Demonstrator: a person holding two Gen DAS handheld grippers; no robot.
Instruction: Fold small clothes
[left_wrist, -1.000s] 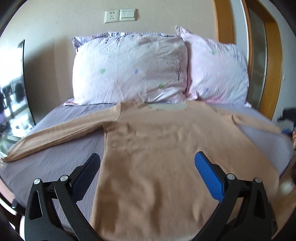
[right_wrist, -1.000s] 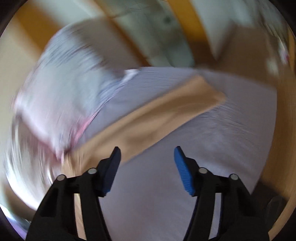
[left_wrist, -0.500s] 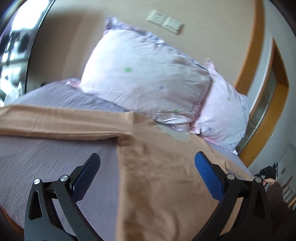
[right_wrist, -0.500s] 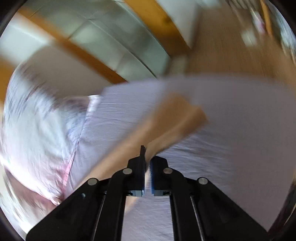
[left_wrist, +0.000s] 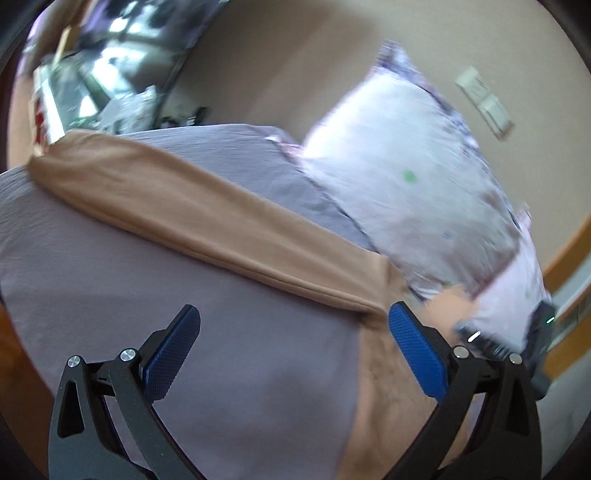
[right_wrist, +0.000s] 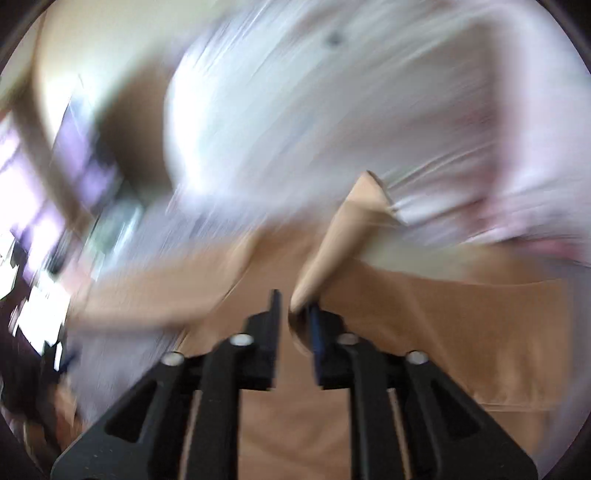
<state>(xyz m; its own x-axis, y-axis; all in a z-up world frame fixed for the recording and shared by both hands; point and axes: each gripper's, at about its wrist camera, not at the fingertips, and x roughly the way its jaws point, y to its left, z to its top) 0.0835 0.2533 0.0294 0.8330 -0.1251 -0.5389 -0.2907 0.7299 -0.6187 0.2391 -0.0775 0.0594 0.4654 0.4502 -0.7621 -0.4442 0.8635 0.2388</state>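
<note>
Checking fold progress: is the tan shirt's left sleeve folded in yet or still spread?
Spread. In the left wrist view the sleeve lies straight across the purple sheet, away from the shirt body; the open left gripper holds nothing.

- The garment is a tan long-sleeved top (left_wrist: 384, 391) of thin, smooth knit, lying on the grey-purple bed sheet (left_wrist: 229, 369).
- One sleeve (left_wrist: 192, 214) lies flat and stretched out straight across the sheet, running from the body of the top to the far edge of the bed, its cuff end near that edge.
- The body of the top is lightly wrinkled and spread flat below the pillows (left_wrist: 413, 184).
- In the right wrist view the other sleeve (right_wrist: 343, 236) is lifted off the top's body (right_wrist: 443, 325), rising as a narrow folded cone; that view is blurred.
</note>
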